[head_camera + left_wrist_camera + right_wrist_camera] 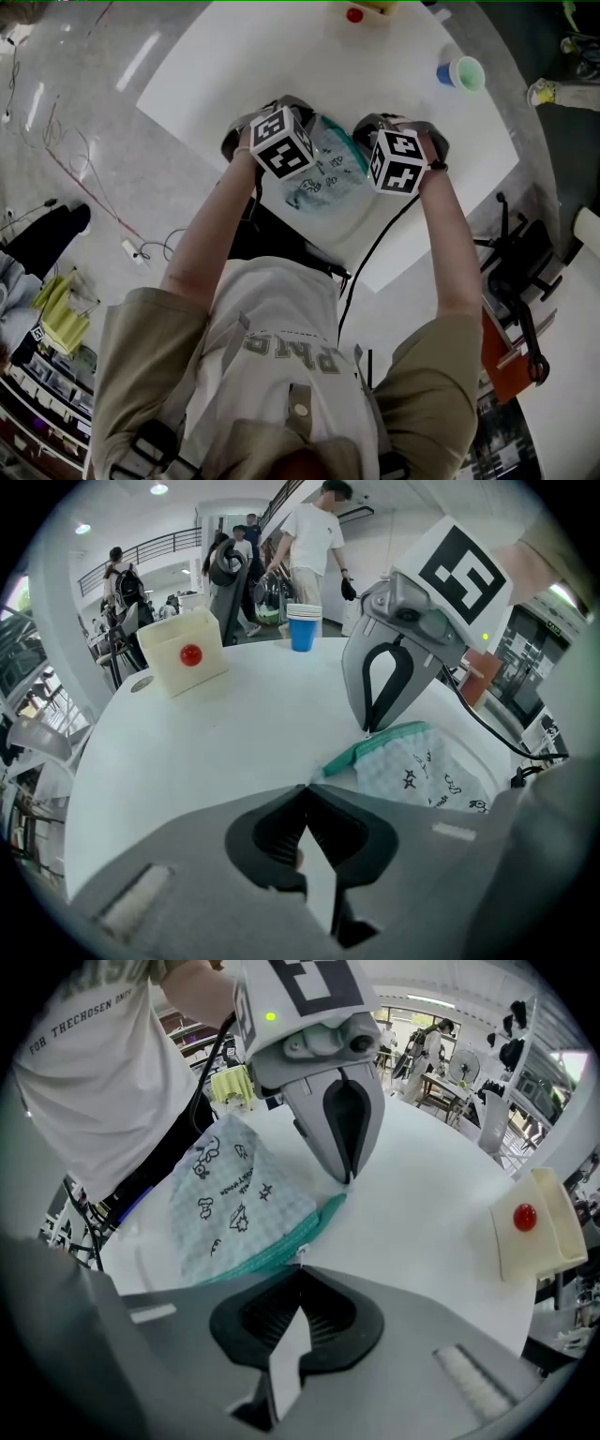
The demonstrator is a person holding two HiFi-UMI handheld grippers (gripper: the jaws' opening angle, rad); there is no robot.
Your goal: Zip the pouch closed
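Both forearms are stretched forward, angled steeply down. The left gripper (306, 786) and right gripper (298, 1266) are pinched shut on the teal zip edge of the pouch (328, 173), at the near side of the worktop (234, 75). "THECHOSEN" is printed on the shirt (94, 1072).

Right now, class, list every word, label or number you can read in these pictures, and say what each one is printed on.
"FOR THECHOSEN": across the person's white shirt, right gripper view; further letters unclear.
Large letters on the shirt front, head view: upside down, too blurred to read.
Small print among the doodles on the pouch: too small to read.
Marker cubes: patterns only, no words.
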